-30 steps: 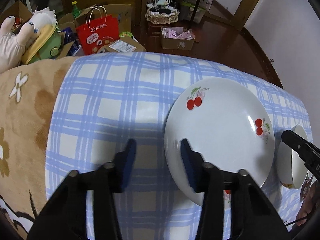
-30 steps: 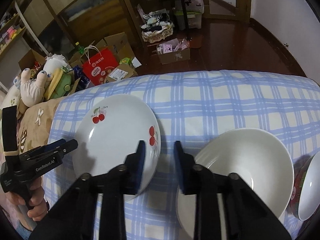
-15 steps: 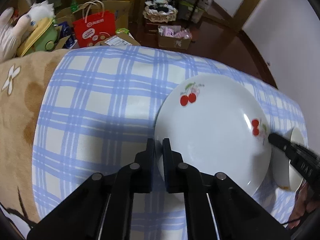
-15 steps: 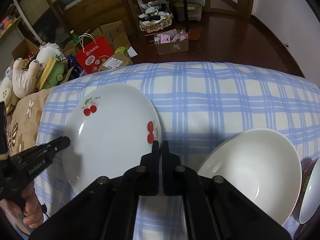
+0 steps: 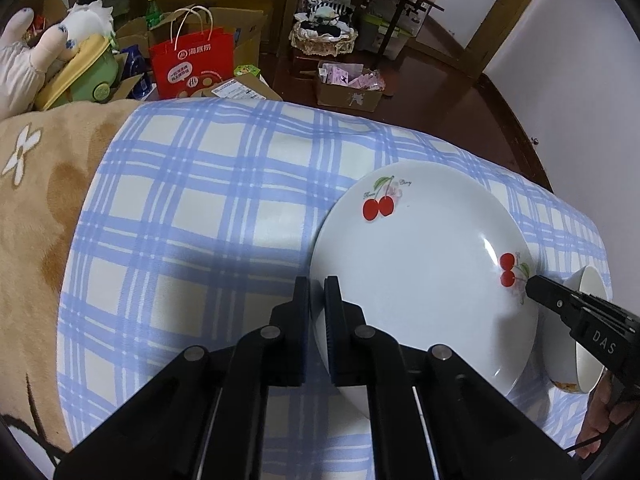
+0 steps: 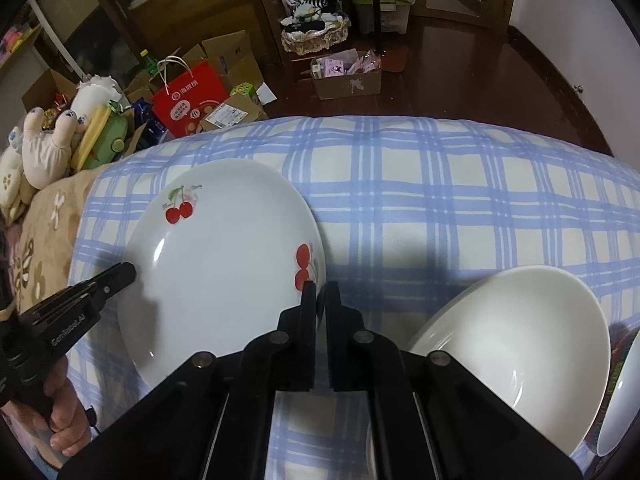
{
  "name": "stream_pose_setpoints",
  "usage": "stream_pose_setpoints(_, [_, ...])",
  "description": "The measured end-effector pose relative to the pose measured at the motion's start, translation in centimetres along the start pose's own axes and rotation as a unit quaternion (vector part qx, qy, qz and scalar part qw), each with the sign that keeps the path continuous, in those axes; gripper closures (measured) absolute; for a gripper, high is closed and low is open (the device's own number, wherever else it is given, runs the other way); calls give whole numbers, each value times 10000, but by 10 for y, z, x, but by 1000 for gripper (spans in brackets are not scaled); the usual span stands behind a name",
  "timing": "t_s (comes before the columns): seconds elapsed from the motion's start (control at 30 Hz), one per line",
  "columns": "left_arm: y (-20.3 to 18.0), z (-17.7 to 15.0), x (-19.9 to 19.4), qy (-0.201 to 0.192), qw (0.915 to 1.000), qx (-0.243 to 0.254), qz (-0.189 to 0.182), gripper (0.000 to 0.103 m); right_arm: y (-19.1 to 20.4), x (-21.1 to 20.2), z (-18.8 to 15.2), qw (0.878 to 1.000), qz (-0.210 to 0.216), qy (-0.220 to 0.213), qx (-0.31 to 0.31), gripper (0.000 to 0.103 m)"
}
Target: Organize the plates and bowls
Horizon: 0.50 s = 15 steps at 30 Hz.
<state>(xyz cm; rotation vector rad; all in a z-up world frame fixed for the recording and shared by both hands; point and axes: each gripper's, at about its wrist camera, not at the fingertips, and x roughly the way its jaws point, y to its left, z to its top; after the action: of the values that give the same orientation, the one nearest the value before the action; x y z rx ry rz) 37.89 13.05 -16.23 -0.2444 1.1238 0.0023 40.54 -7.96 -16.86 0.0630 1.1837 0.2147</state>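
L gripper (image 5: pixel 316 300) was clamped on the near-left rim of the round white ceramic plate w/ red cherry prints (image 5: pixel 424 268), jaws nearly together w/ the rim between. R gripper (image 6: pixel 320 300) was pinched on the opposite rim of the same plate (image 6: pixel 224 264), right by the cherry print. Plate sat between the two tools, on the blue-and-white checked cloth (image 6: pixel 420 200). Plain white ceramic bowl (image 6: pixel 516 344) lay just right of the R gripper, apart from the plate. Another white bowl (image 6: pixel 620 408) at the far right edge, mostly cut off.
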Motion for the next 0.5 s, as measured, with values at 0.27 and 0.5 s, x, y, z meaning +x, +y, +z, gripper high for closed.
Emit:
stream_pose_setpoints(0.27, [-7,-5,-5,-7,9992,361,149,94,4,-8,-9,9996,-87,-203,191,98])
stream_pose_setpoints(0.5, [-16,-8,-10,142,9975,562,409,94,11,-21,-26,9997,-180,-149,-123,98])
